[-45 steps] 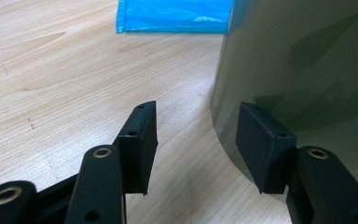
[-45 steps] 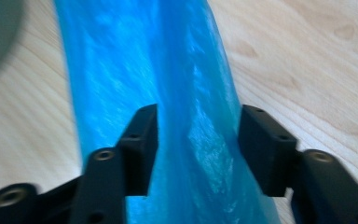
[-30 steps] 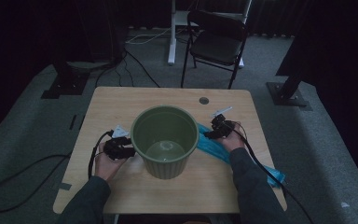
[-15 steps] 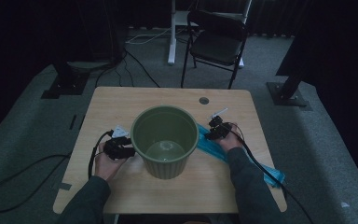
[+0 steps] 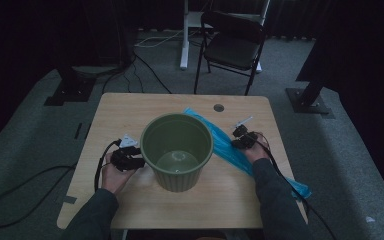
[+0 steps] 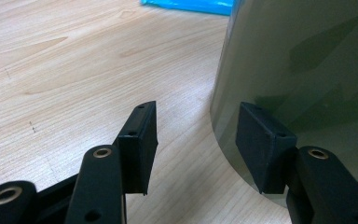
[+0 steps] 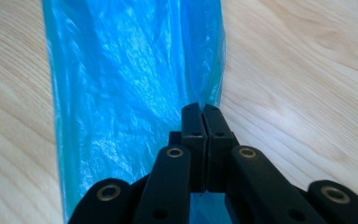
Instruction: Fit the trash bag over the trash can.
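Note:
A green plastic bucket [image 5: 180, 177] stands upright and empty in the middle of the wooden table [image 5: 125, 107]. To its right a long blue plastic bag [image 5: 225, 149] lies flat, running from behind the bucket to the table's right edge. My left gripper [image 5: 139, 161] rests on the table at the bucket's left side, open. In the left gripper view [image 6: 198, 126] one pad lies against the bucket's wall [image 6: 307, 56] and the other stands over bare wood. My right gripper [image 5: 236, 144] has just been closing; its jaws now meet [image 7: 203, 109] on the bag's [image 7: 121, 70] edge.
A round cable hole [image 5: 218, 107] sits near the table's far edge. A black folding chair [image 5: 232, 47] stands on the carpet beyond the table. The bag's tail [image 5: 300, 190] hangs over the right edge. A black cable [image 5: 25, 192] lies on the floor at the left.
The right gripper has moved a little down onto the blue bag and its jaws have gone from wide open to shut. The left gripper and the bucket have stayed still.

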Available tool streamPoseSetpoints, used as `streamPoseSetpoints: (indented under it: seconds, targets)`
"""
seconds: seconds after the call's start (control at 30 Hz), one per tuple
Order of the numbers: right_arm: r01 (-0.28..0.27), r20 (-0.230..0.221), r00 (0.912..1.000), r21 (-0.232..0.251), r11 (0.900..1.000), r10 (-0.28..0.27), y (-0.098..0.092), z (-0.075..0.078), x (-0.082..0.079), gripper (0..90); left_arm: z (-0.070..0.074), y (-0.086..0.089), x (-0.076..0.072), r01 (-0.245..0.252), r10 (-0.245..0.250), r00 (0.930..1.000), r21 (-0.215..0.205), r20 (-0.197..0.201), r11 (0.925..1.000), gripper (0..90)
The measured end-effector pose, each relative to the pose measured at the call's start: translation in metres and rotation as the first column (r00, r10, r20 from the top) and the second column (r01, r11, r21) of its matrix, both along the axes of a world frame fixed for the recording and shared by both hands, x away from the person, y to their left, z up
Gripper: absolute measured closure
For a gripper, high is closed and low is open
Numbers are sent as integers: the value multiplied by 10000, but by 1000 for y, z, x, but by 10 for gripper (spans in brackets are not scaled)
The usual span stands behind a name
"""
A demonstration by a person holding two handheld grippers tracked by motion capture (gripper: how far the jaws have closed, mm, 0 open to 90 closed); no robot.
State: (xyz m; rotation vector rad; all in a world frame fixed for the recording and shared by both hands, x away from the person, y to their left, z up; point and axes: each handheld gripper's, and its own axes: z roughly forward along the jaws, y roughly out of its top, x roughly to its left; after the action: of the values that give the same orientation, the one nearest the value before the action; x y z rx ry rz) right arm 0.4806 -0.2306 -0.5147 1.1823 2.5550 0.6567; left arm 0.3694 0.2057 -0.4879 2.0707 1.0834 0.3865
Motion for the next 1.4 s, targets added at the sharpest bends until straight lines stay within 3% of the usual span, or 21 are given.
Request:
streamPoseSetpoints:
  seconds: [0.4,0.7,1.0,1.4]
  targets:
    - [53,788,9968,1255,9921,-153,-45,39,-16,896,0,1,0,-46,46,10000,-55,15,10000,484]
    - [-562,1434,9889,1269,9903,377,-49,63,-28,896,1,1,0,-71,72,10000,-66,23,10000,484]
    - [-1212,2078,9736,1202,9853,944,-47,89,-39,896,1,1,0,-79,80,10000,-71,23,9999,484]
    - [-1769,2468,9588,1297,9756,1410,-45,109,-46,896,0,1,0,-69,69,10000,-51,12,10000,484]
